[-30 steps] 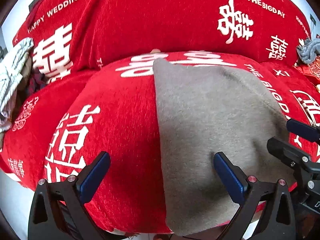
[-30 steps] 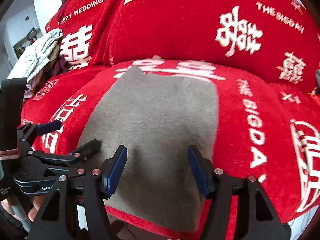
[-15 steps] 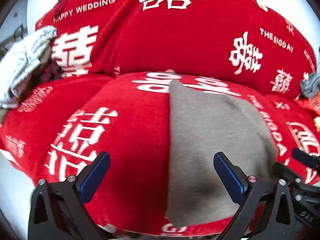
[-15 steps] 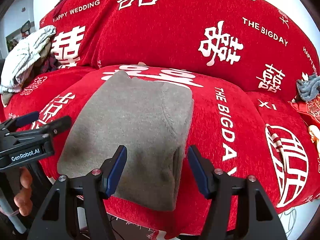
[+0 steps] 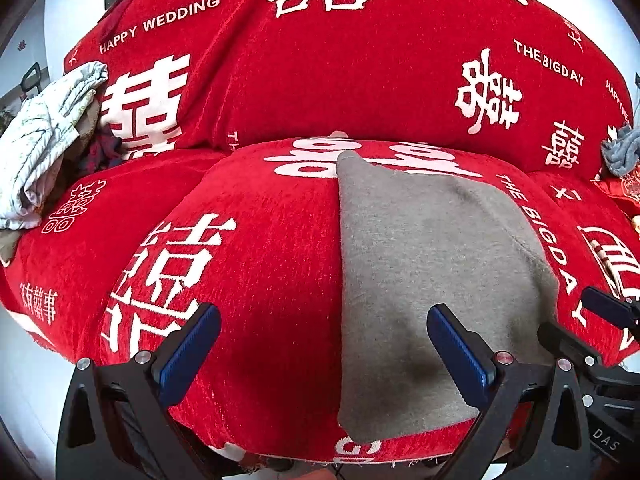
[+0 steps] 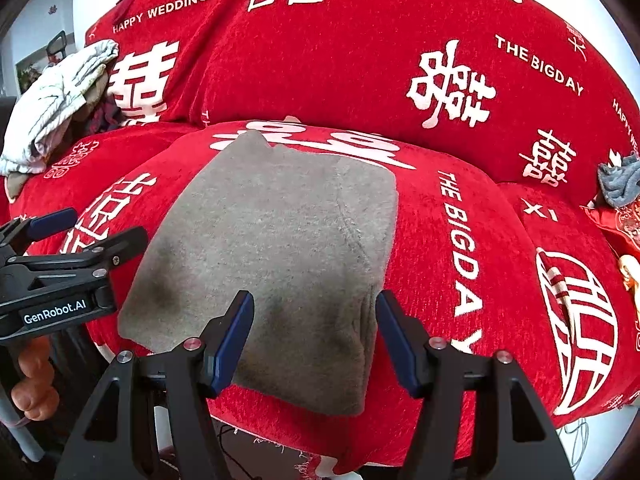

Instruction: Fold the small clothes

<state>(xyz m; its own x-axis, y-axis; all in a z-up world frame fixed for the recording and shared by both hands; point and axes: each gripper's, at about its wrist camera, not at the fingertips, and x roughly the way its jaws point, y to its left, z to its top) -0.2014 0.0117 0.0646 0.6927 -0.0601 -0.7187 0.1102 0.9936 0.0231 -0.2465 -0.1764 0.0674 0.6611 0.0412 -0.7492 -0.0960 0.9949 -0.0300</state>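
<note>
A folded grey garment (image 5: pixel 424 272) (image 6: pixel 276 256) lies flat on the red sofa seat (image 5: pixel 260 264) (image 6: pixel 436 264), its folded edge running toward the seat's front. My left gripper (image 5: pixel 320 344) hangs open above the seat's front, its right finger over the garment's left part, nothing between the jaws. My right gripper (image 6: pixel 314 332) is open above the garment's near right corner, apart from the cloth. The left gripper (image 6: pixel 88 228) also shows at the left of the right wrist view, with a hand (image 6: pixel 34 384) below it.
The sofa wears a red cover with white lettering; its backrest (image 5: pixel 360 72) rises behind the seat. A pile of pale and dark clothes (image 5: pixel 48 136) (image 6: pixel 60 104) lies at the left end. A grey-blue cloth (image 6: pixel 618 184) and red items sit at the right end.
Both grippers have drawn back and up from the garment, so more of the sofa shows. The grey garment lies folded and narrower in the right wrist view. Both stayed open.
</note>
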